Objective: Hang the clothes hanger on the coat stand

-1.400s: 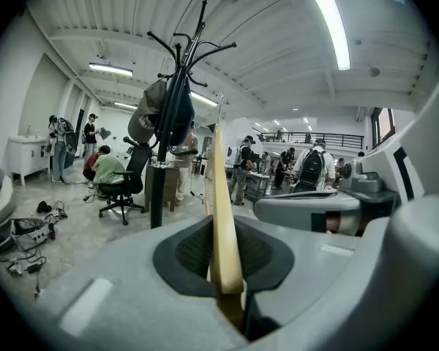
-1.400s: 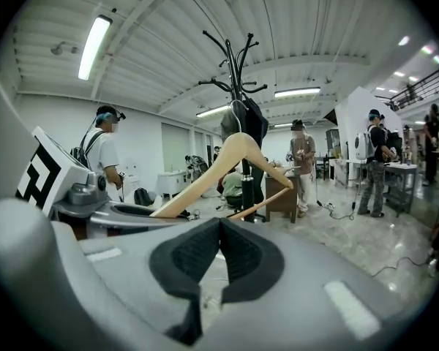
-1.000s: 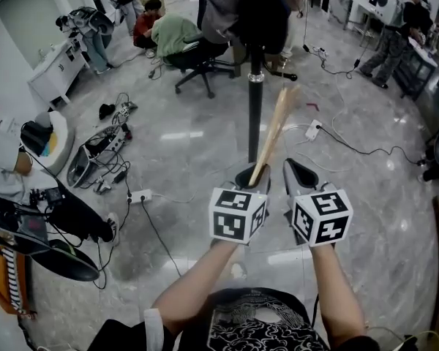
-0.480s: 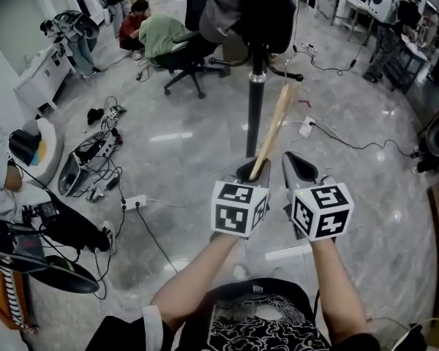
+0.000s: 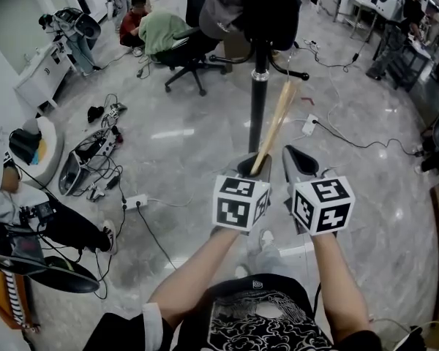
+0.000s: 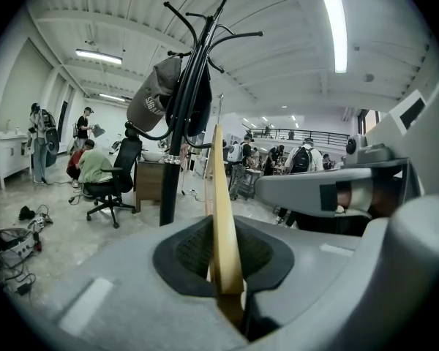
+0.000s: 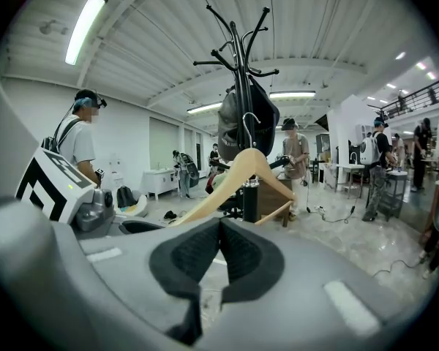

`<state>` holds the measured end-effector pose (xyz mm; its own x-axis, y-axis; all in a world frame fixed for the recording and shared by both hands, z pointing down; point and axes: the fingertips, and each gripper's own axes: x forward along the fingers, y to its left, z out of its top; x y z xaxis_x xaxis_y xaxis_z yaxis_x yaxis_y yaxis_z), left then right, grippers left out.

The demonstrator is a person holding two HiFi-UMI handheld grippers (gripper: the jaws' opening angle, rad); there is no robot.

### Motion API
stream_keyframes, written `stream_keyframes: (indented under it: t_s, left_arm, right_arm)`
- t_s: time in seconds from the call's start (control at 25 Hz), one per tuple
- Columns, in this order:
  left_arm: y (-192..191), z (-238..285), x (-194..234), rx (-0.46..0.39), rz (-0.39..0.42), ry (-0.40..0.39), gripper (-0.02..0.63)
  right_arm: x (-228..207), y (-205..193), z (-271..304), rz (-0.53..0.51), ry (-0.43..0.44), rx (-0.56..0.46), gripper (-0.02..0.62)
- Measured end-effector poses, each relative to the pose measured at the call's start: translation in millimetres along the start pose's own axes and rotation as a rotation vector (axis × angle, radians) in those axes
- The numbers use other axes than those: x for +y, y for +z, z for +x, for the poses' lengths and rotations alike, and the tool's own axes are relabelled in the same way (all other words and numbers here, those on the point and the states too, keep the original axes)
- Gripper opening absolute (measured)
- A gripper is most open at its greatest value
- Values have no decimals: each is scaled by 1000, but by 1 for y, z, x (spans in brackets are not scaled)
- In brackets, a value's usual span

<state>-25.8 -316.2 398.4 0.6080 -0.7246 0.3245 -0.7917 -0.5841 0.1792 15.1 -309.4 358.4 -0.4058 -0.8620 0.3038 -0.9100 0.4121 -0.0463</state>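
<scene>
Clothes hanger (image 5: 276, 119), plain wood, stands clamped by 1 arm end in my left claw (image 5: 253, 167). It rises toward 12 o'clock with its wire hook up near the coat stand (image 5: 258, 104). I judge it light and stiff, and smooth enough to swivel in the pads, so the grip should be firm. A hold closer to the neck would steer the hook better.

Cables (image 5: 102, 148) and gear litter the floor at 9 o'clock, and an office chair (image 5: 184, 53) sits at 11; neither is in my path. The stand's pole is at 12, just beyond the hanger. It carries a dark bag (image 5: 252, 6) and a cap (image 6: 152, 97), with bare prongs (image 7: 238, 28) above them, which I take as the target. My right claw (image 5: 300, 165), at 1 o'clock beside the left, has its pads pressed together on nothing. Bare floor at 3 o'clock leaves room to swing.
</scene>
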Motion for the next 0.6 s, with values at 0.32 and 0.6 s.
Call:
stream_keyframes:
  t_s: [0.32, 0.6]
  left_arm:
    - [5, 27, 7, 21, -1, 11, 37]
    - [-1, 37, 21, 35, -7, 23, 37]
  right_arm:
    - [-21, 7, 25, 4, 18, 12, 0]
    - [-20, -1, 44, 8, 35, 33, 0]
